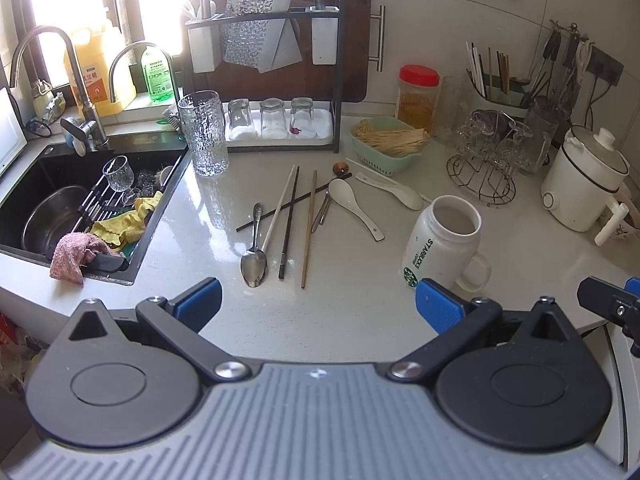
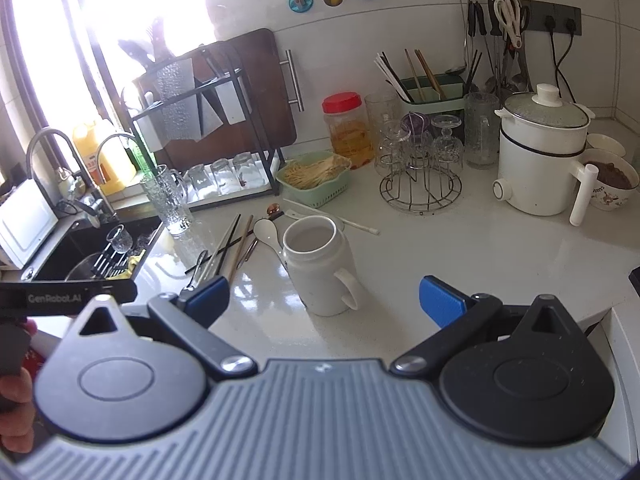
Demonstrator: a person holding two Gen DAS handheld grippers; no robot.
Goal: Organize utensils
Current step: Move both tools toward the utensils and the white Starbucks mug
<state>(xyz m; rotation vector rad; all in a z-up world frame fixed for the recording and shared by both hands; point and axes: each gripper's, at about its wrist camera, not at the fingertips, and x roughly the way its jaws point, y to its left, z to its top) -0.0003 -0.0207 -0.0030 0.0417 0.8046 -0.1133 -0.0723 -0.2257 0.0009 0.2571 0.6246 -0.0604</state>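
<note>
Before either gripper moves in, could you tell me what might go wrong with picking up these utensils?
1. The chopsticks lie crossed with the metal spoon beside them; lifting one could drag or flick another.
2. The white mug stands near the counter's front edge, close to the open right gripper; a careless sweep might tip it.
3. The tall textured glass stands by the sink and could topple in.

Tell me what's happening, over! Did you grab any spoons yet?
Left gripper open, empty. Right gripper open, empty. Metal spoon and chopsticks lie loose on counter. White mug upright, nothing inside.
</note>
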